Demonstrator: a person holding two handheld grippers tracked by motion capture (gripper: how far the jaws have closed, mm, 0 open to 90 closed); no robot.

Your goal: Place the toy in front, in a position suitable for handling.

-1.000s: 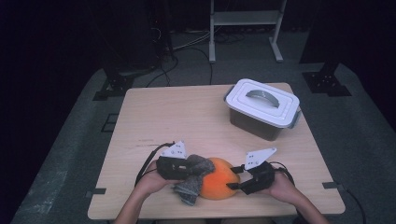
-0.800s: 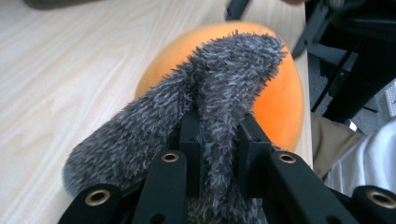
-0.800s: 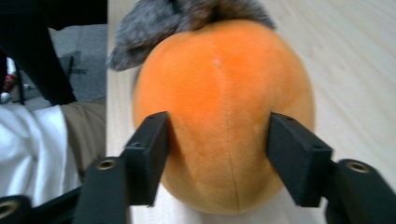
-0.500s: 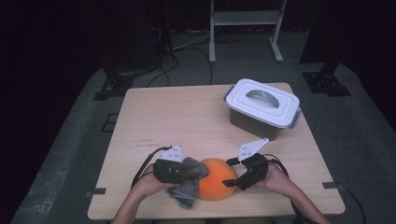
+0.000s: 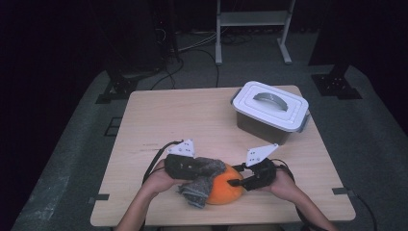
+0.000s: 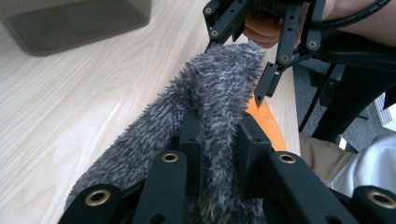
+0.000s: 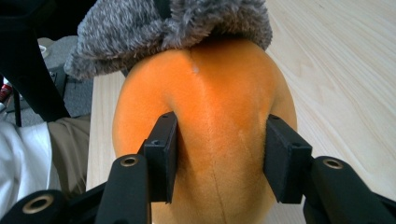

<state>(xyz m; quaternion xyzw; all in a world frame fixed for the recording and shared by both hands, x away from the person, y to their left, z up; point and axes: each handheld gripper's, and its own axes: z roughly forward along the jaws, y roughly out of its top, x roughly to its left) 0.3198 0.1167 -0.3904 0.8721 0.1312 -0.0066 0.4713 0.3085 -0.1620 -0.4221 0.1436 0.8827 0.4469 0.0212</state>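
A round orange plush [image 5: 225, 191] with a grey furry part [image 5: 198, 188] lies near the table's front edge. My left gripper [image 5: 204, 168] is shut on the grey fur [image 6: 219, 79], which bulges up between its jaws [image 6: 219, 135]. My right gripper [image 5: 237, 183] comes in from the right, and its jaws have just been closing on the orange body [image 7: 219, 93]. Both pads dent the plush between them [image 7: 219, 154]. The grey fur [image 7: 163, 23] drapes over the far top of the orange body.
A grey plastic box with a white handled lid [image 5: 272, 110] stands shut at the back right of the wooden table [image 5: 183, 120]. The person's lap and legs sit just past the front edge.
The right gripper's jaws spread wide and then came in on the orange plush. The left gripper kept its hold on the grey fur and shifted slightly.
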